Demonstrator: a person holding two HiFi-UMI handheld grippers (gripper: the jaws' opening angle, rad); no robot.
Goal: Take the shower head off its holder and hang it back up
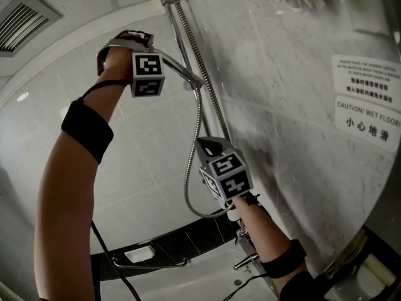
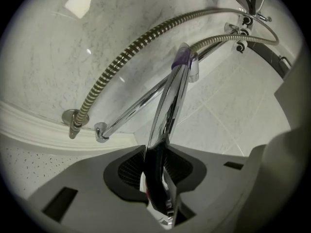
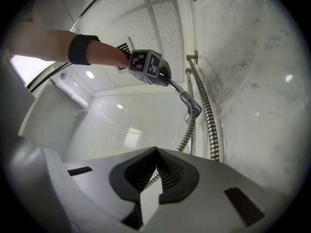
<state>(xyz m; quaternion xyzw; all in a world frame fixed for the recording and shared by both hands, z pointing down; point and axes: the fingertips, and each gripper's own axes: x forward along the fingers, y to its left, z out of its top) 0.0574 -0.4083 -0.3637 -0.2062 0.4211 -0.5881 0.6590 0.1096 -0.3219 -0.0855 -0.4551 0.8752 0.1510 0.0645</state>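
Overhead, the left tool (image 2: 156, 178) pinches the shower head (image 2: 170, 101) by its chrome handle, its far end seated in the holder (image 2: 188, 64). The right tool (image 3: 154, 174) waits below, pressed together and empty. Next, probably: lift the handle clear of the holder.

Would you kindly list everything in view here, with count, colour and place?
shower head: one, chrome, handle in the left gripper, far end at the holder
holder: one, clear purplish, on the rail
rail: one, chrome, on the wall
hose: one, ribbed metal, hanging along the rail
signs: two, white, wall at right
vent: one, white, upper left
left gripper: grey, shut on the shower head
right gripper: grey, shut, empty
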